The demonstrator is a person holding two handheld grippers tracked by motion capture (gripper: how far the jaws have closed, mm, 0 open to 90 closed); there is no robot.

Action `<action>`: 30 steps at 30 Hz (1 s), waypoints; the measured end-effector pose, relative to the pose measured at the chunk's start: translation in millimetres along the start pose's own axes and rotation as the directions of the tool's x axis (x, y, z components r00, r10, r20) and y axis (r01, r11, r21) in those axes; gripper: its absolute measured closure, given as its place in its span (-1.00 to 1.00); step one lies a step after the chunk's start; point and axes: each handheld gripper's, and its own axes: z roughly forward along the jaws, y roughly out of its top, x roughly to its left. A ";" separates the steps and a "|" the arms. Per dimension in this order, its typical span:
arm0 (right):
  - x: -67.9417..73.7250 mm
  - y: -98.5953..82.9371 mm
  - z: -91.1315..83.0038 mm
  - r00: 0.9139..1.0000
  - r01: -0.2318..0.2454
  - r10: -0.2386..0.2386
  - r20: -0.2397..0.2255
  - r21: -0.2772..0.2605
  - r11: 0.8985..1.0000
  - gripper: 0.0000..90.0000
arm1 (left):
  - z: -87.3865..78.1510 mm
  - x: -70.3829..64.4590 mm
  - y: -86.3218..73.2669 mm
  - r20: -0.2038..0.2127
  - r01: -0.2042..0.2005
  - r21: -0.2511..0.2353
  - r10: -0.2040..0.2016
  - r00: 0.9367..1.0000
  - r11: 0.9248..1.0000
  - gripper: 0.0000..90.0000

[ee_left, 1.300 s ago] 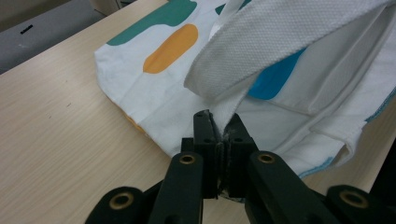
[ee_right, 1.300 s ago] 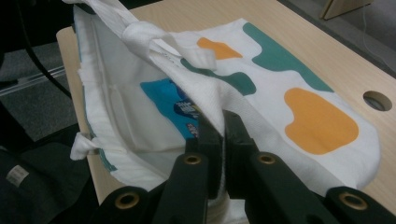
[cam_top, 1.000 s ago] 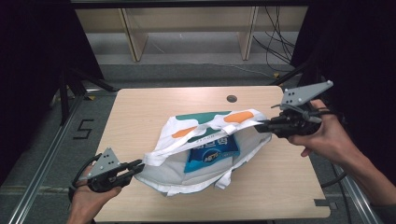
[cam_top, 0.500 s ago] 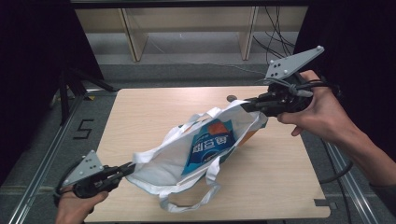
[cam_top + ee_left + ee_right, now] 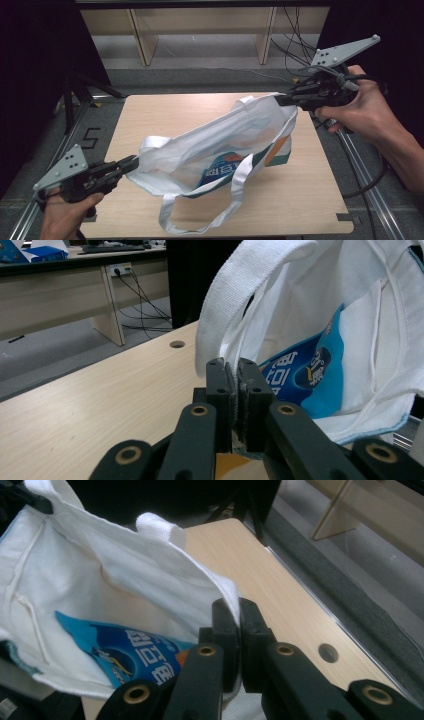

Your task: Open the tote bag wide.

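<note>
A white cloth tote bag (image 5: 220, 150) with blue, orange and green print hangs stretched above the wooden table (image 5: 165, 115). My left gripper (image 5: 134, 162) is shut on the bag's rim at the near left, the cloth pinched between its jaws (image 5: 235, 377). My right gripper (image 5: 280, 99) is shut on the opposite rim, raised at the far right (image 5: 235, 611). A blue snack packet (image 5: 132, 652) lies inside the bag and shows through the cloth (image 5: 222, 170); its blue print appears past the left jaws (image 5: 300, 377). One white handle (image 5: 200, 212) droops onto the table.
The table has a small round hole (image 5: 327, 652) near its far edge, also seen as a hole (image 5: 176, 344). Wooden shelf legs (image 5: 145, 35) stand beyond the table, and cables (image 5: 295, 50) lie on the floor at the back right. A dark stand (image 5: 75, 85) is at the left.
The right gripper has risen and moved back to the right, the left has pulled toward the near left corner. The bag is lifted off the table and stretched open between them.
</note>
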 end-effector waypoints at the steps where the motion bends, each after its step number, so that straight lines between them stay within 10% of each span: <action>1: -3.1 -1.5 -0.7 1.000 -0.019 0.018 0.009 0.010 1.000 0.97 | 9.5 2.7 5.2 0.001 0.001 0.003 -0.001 1.000 1.000 0.88; 12: -40.0 -32.8 3.6 0.994 -0.074 0.071 0.085 0.041 0.996 0.97 | 58.9 25.4 25.1 -0.024 0.001 0.000 -0.001 1.000 1.000 0.88; 19: -56.9 -44.3 10.9 0.986 -0.138 0.131 0.104 0.069 0.988 0.97 | 82.0 38.2 21.9 0.039 0.071 0.048 -0.073 0.997 0.996 0.69; 30: -75.0 -44.4 30.1 0.974 -0.173 0.156 0.162 0.091 0.981 0.97 | 79.9 32.1 21.1 0.105 0.081 0.103 -0.092 0.990 0.991 0.24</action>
